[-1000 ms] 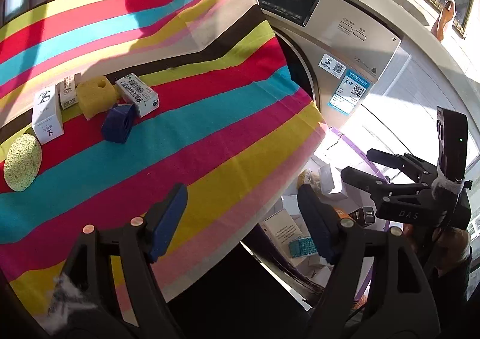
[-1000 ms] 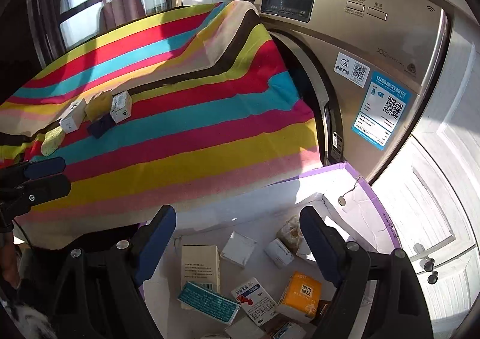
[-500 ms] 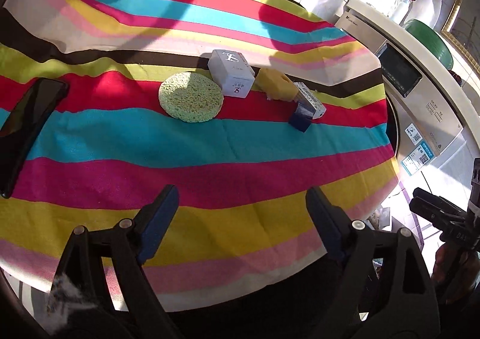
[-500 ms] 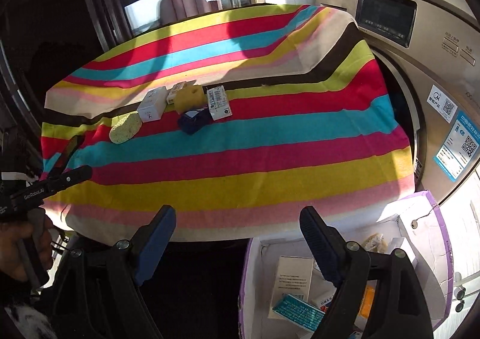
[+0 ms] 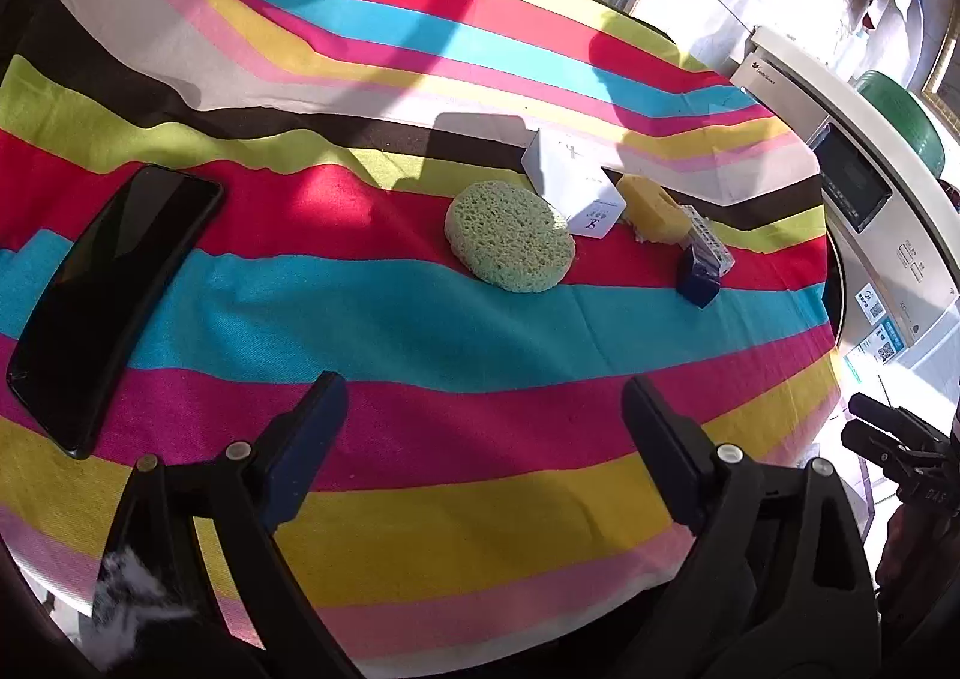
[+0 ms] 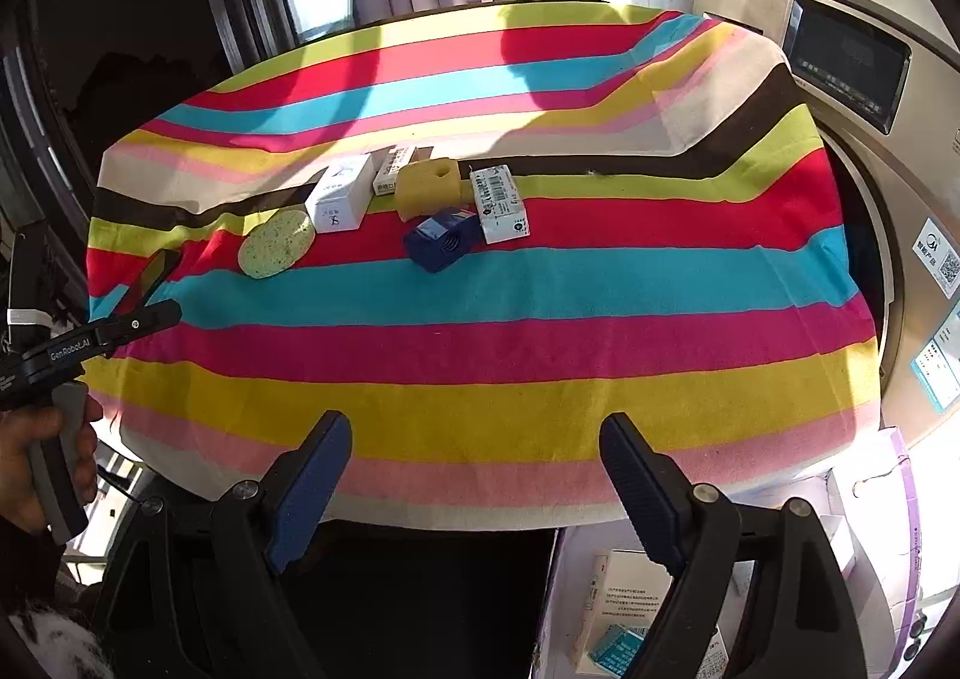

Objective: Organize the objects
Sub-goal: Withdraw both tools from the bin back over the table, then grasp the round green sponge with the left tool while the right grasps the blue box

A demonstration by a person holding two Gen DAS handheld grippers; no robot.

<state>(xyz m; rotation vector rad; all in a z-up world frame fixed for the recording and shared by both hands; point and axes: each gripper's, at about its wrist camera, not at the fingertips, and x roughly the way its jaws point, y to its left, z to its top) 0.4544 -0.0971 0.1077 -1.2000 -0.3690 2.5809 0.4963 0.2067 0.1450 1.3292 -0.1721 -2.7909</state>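
Note:
On the striped tablecloth (image 5: 420, 331) lie a round green sponge (image 5: 509, 236), a white box (image 5: 573, 181), a yellow sponge (image 5: 654, 208), a barcode box (image 5: 708, 238) and a dark blue block (image 5: 698, 274). The right wrist view shows the same cluster: green sponge (image 6: 276, 242), white box (image 6: 339, 193), yellow sponge (image 6: 427, 188), blue block (image 6: 441, 239), barcode box (image 6: 499, 205). My left gripper (image 5: 483, 427) hovers over the near stripes, its jaws opening with nothing between them. Above the table's near edge my right gripper (image 6: 474, 469) stands open and empty.
A black phone (image 5: 114, 301) lies on the cloth at the left. A washing machine (image 6: 870, 108) stands against the table's right side. Below the table edge, a purple-rimmed white box (image 6: 894, 475) holds several small packages. A hand (image 6: 36, 457) holds the left gripper's handle.
Both views have swung left from the washer and floor box onto the tabletop. The left jaws have widened. The phone has come into the left wrist view.

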